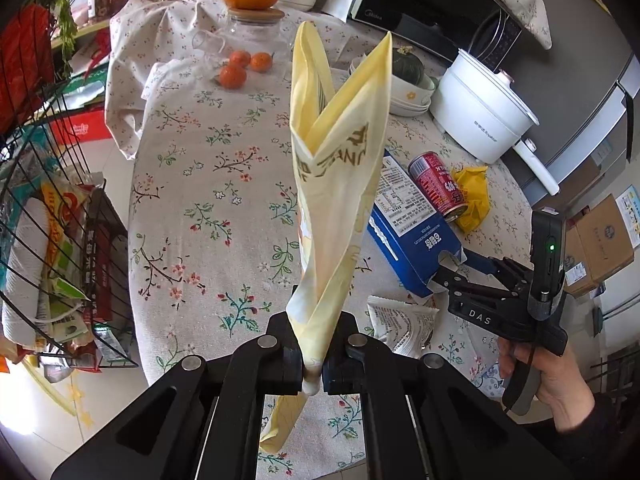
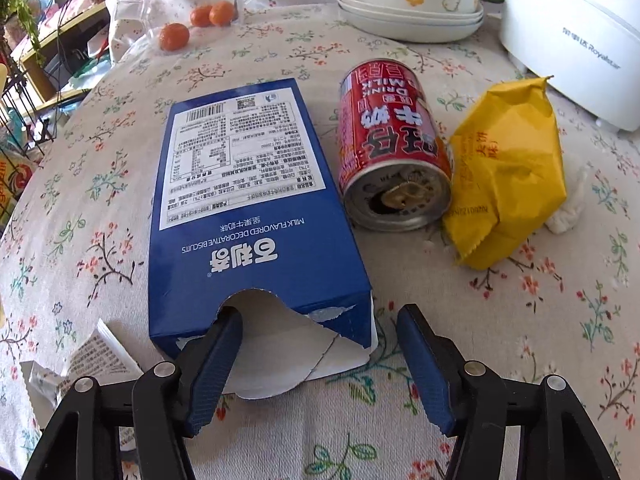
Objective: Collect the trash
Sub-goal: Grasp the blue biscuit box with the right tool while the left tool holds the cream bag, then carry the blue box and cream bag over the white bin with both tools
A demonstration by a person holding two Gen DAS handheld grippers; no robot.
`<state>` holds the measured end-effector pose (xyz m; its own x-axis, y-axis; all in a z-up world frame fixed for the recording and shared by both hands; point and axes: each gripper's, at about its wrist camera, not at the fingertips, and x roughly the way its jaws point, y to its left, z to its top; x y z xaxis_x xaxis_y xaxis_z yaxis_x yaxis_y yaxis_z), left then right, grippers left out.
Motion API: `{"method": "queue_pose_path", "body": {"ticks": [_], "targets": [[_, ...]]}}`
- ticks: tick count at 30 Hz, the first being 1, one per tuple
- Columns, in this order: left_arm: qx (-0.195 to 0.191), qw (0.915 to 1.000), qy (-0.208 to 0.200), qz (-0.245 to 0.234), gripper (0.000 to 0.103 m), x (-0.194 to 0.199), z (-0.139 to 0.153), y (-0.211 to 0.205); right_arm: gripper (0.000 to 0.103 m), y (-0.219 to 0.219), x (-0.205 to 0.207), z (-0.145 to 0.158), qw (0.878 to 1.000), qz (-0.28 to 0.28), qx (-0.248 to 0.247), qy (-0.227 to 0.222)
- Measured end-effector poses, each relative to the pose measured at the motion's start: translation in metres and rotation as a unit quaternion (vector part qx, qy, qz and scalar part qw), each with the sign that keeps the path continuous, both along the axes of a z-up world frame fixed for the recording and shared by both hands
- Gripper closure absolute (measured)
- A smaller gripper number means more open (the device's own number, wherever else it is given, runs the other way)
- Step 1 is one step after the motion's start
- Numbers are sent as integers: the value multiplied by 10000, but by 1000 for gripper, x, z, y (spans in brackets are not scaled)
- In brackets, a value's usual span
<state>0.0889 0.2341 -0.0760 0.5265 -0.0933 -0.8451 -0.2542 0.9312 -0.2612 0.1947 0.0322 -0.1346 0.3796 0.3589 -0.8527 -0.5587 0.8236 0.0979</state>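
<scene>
My left gripper (image 1: 314, 360) is shut on a pale yellow bag (image 1: 340, 152), which stands up open-mouthed above the flowered table (image 1: 192, 200). A torn blue biscuit box (image 2: 244, 216) lies flat; my right gripper (image 2: 320, 320) is open, its fingers on either side of the box's torn near end. Right of the box lie a red milk can (image 2: 394, 148) on its side, a crumpled yellow wrapper (image 2: 508, 168) and a white tissue wad (image 2: 570, 200). A white printed wrapper (image 2: 96, 356) lies near the box's left corner. The left wrist view also shows the right gripper (image 1: 452, 268) at the box (image 1: 404, 220).
A black wire rack (image 1: 52, 200) full of packets stands left of the table. Tangerines (image 2: 192, 24), a glass jar (image 1: 252, 32), stacked white bowls (image 2: 412, 0) and a white electric pot (image 2: 576, 32) fill the far side. A microwave (image 1: 432, 0) sits behind.
</scene>
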Motion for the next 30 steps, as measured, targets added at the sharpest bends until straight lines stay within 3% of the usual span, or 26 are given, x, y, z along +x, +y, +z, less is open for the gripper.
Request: {"method": "queue_pose_path", "body": {"ticks": [2,4,5,7,16,30], "targets": [[8,10000,32,18,97,1,-2,2,42,5,3,0,10000,34,56,-66],[17,10000,67,32,97,1,-3,3,58,9,4,1,9999,80,88,-97],[20,10000,78,37,97,1,-4,4,61,9,3,2,9998,100,90,-114],[28,9999,92,47,97,1,-5,4,83,5,1,6,9997,164,150,-126],[49,10000,39,13,97,2,-1,1,87,-1,-20,43,9972,420,280,-546],[79,9997,-95,-204,97,6,12,-25,88,-64,-42,102,9930,91,533,-1051]]}}
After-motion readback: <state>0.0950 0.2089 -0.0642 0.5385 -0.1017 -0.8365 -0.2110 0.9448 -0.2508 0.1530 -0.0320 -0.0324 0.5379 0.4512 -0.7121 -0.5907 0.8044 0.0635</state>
